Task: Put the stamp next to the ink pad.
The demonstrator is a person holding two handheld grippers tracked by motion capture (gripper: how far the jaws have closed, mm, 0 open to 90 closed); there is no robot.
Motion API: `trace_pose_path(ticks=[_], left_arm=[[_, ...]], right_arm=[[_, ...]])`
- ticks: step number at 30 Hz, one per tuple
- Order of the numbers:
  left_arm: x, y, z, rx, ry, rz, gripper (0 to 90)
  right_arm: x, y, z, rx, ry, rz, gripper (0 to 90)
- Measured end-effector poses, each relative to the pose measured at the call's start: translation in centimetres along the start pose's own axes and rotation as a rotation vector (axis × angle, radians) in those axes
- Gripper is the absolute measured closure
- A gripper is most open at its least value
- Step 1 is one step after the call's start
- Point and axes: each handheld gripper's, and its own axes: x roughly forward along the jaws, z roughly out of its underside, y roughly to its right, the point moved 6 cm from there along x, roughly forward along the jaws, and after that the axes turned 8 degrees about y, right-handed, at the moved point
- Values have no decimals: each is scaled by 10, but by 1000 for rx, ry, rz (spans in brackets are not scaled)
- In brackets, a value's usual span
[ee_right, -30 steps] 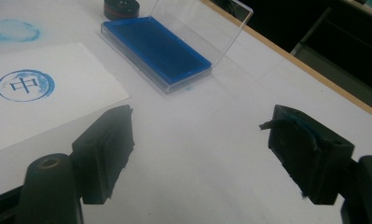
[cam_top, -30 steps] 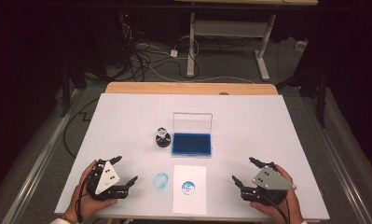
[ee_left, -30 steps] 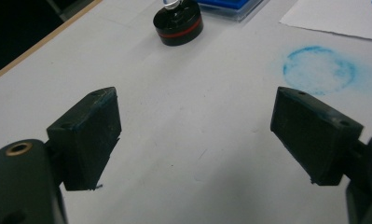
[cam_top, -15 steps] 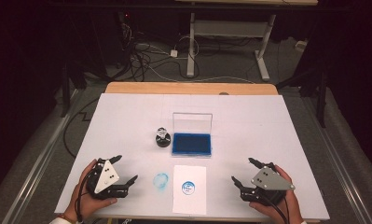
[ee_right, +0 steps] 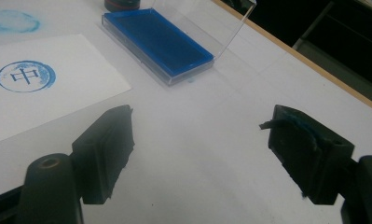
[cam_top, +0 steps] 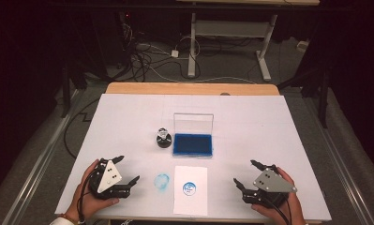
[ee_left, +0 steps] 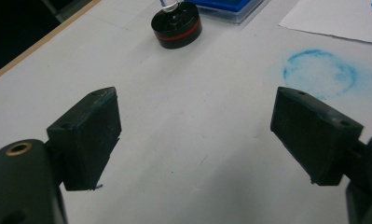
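Observation:
A round black stamp (cam_top: 163,138) (ee_left: 176,26) with a clear knob stands on the white table, just left of a blue ink pad (cam_top: 192,144) (ee_right: 158,41) whose clear lid is raised. In front of the pad lies a white sheet (cam_top: 190,189) (ee_right: 39,84) bearing a blue round stamp print (cam_top: 189,188) (ee_right: 26,76). A blue ring smudge (cam_top: 161,181) (ee_left: 320,73) marks the table left of the sheet. My left gripper (cam_top: 126,169) (ee_left: 195,135) rests open at the front left, nothing between its jaws. At the front right, my right gripper (cam_top: 246,173) (ee_right: 200,151) stands open and holds nothing.
The white table top (cam_top: 128,122) ends at a wooden strip (cam_top: 189,88) along its far edge. Beyond it are cables on the floor and a white desk frame (cam_top: 231,33). A hand holds each gripper at the table's front edge.

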Motion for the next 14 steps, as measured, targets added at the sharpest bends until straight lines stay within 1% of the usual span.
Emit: trace_pose_path(ticks=[2, 4, 11, 13, 14], left_arm=[[1, 0, 1, 4, -7, 2, 158], [1, 0, 1, -2, -7, 3, 158], [3, -2, 0, 2, -8, 3, 158], [4, -4, -1, -1, -7, -2, 158], [4, -5, -2, -5, -6, -3, 158]], right_arm=[[0, 1, 1, 3, -3, 2, 225], [1, 1, 1, 8, -4, 3, 225], [1, 2, 2, 4, -3, 3, 225], [1, 4, 4, 7, -3, 5, 223], [1, 5, 4, 17, -3, 2, 223]])
